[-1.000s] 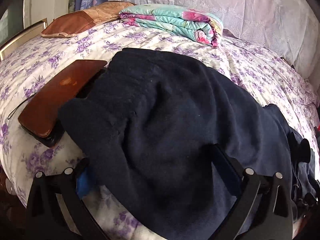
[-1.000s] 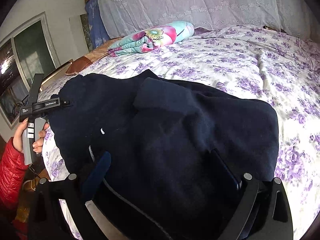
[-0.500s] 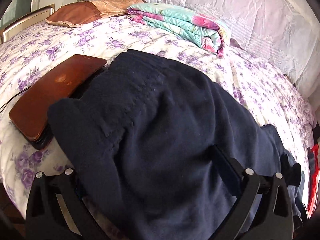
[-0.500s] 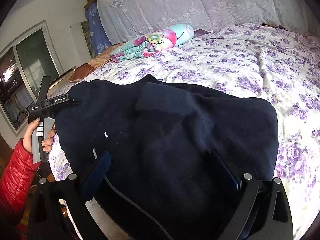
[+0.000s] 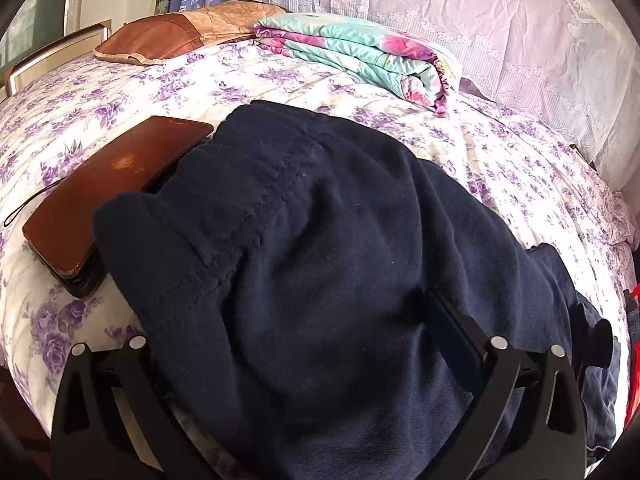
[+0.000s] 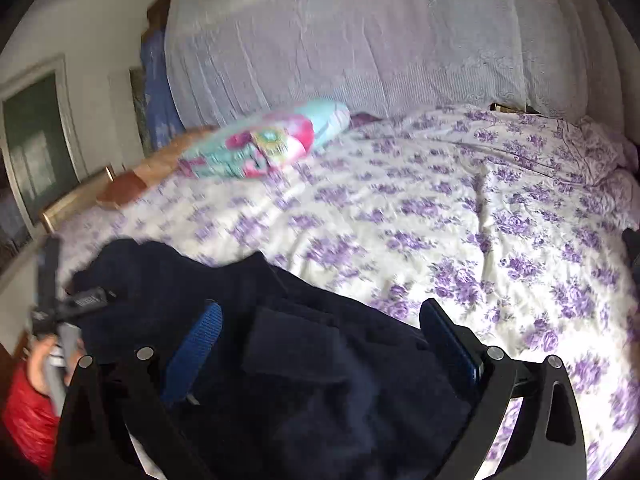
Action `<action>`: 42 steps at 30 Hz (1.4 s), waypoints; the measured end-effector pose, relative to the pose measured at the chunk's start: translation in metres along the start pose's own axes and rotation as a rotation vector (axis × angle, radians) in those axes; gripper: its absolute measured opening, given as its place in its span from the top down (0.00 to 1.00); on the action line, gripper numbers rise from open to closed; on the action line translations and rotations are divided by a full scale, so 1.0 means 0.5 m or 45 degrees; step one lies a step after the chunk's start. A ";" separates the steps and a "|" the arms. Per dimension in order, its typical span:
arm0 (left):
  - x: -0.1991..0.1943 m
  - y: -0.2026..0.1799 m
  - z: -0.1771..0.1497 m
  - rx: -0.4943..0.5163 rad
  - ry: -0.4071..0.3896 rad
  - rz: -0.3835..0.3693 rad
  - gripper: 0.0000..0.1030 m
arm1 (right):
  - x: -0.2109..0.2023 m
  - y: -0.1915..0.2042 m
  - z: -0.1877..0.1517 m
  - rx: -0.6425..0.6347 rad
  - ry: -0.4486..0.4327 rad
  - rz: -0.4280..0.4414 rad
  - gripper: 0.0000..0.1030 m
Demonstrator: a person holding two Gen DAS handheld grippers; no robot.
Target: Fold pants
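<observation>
Dark navy fleece pants (image 5: 320,264) lie bunched on the floral bedsheet (image 5: 120,92), filling the middle of the left wrist view. They also show low in the right wrist view (image 6: 312,360). My left gripper (image 5: 304,360) is open, its fingers (image 5: 456,332) spread over the near part of the pants. My right gripper (image 6: 316,340) is open, fingers (image 6: 448,340) wide apart above the pants. The left gripper also shows at the left edge of the right wrist view (image 6: 60,308), held by a hand in a red sleeve.
A brown flat case (image 5: 100,196) lies on the bed, partly under the pants' left edge. A folded floral quilt (image 5: 360,56) and a brown pillow (image 5: 172,32) lie at the far side. A lace curtain (image 6: 360,40) hangs behind the bed.
My right gripper has lifted and tilted up, so more bedsheet and less of the pants is in view, with motion blur. My left gripper has closed in slightly on the pants.
</observation>
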State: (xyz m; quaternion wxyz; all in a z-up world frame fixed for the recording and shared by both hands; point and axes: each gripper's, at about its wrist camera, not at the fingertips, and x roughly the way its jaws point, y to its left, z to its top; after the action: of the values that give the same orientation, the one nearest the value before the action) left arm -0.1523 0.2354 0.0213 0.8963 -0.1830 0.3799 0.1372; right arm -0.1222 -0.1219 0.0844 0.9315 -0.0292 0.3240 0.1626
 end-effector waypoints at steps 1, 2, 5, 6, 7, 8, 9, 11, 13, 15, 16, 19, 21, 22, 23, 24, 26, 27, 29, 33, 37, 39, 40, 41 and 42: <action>0.000 0.001 0.000 0.000 0.000 0.000 0.04 | 0.052 0.008 -0.005 -0.069 0.121 -0.067 0.03; 0.000 0.000 0.000 0.000 0.000 0.000 0.04 | 0.107 0.016 -0.020 -0.132 0.263 -0.118 0.03; 0.000 0.001 0.000 0.000 0.001 -0.001 0.04 | 0.130 0.005 -0.037 -0.089 0.297 -0.087 0.03; 0.001 0.001 0.000 0.000 0.001 -0.001 0.04 | 0.122 0.002 -0.035 -0.088 0.287 -0.069 0.03; 0.001 0.001 0.000 0.001 0.001 -0.001 0.04 | 0.103 -0.002 -0.034 -0.084 0.239 -0.056 0.03; 0.001 0.001 0.000 0.001 0.002 -0.001 0.04 | 0.080 0.000 -0.038 -0.070 0.181 -0.062 0.03; 0.000 0.002 -0.001 0.000 0.001 -0.002 0.04 | 0.052 0.000 -0.041 -0.059 0.130 -0.071 0.03; 0.001 0.001 0.000 -0.001 0.001 -0.002 0.04 | 0.002 0.011 -0.049 -0.099 0.084 -0.023 0.03; 0.000 0.001 0.000 0.001 0.001 0.001 0.04 | -0.037 0.027 -0.066 -0.192 0.067 0.013 0.03; 0.000 0.002 -0.001 -0.001 0.000 -0.001 0.04 | -0.043 0.038 -0.094 -0.295 0.091 -0.022 0.03; 0.000 0.002 -0.001 -0.002 0.001 -0.001 0.04 | -0.026 0.042 -0.116 -0.353 0.155 -0.051 0.03; 0.001 0.002 -0.001 -0.002 0.002 0.000 0.04 | -0.002 0.013 -0.142 -0.276 0.207 0.020 0.03; 0.001 0.004 -0.001 -0.005 0.006 -0.005 0.04 | -0.022 -0.008 -0.132 -0.173 0.154 0.037 0.03; 0.001 0.005 0.000 -0.007 0.007 -0.007 0.04 | -0.042 -0.015 -0.130 -0.143 0.088 0.023 0.03; 0.002 0.005 0.000 -0.008 0.008 -0.008 0.04 | -0.062 -0.021 -0.129 -0.123 0.029 0.018 0.03; 0.001 0.005 -0.001 -0.007 0.008 -0.007 0.04 | -0.080 -0.026 -0.128 -0.112 -0.013 0.023 0.03; 0.002 0.005 -0.001 -0.007 0.008 -0.006 0.04 | -0.096 -0.043 -0.132 -0.106 -0.048 0.013 0.03; 0.001 0.006 -0.001 -0.007 0.008 -0.005 0.04 | -0.088 -0.048 -0.139 -0.117 -0.024 -0.028 0.03; 0.001 0.006 -0.001 -0.009 0.007 -0.009 0.04 | -0.025 -0.059 -0.165 -0.137 0.198 -0.120 0.03; 0.001 0.007 0.000 -0.009 0.013 -0.018 0.04 | -0.012 -0.098 -0.171 0.026 0.231 0.006 0.03; -0.003 0.030 0.007 -0.021 0.048 -0.134 0.04 | -0.012 -0.118 -0.174 0.104 0.224 0.080 0.03; -0.007 0.051 0.016 -0.025 0.088 -0.230 0.04 | -0.018 -0.124 -0.176 0.133 0.208 0.101 0.03; -0.008 0.064 0.022 -0.038 0.117 -0.292 0.04 | -0.021 -0.128 -0.178 0.149 0.198 0.112 0.03; -0.009 0.082 0.030 -0.075 0.148 -0.365 0.04 | -0.024 -0.132 -0.179 0.167 0.189 0.125 0.03; -0.007 0.105 0.038 -0.142 0.181 -0.453 0.04 | -0.025 -0.140 -0.178 0.186 0.181 0.141 0.03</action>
State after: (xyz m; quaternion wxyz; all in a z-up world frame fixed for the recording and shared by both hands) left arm -0.1629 0.2904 0.0246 0.8658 -0.3059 0.3957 -0.0158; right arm -0.1617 -0.2059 0.0183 0.8954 0.0452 0.4013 0.1873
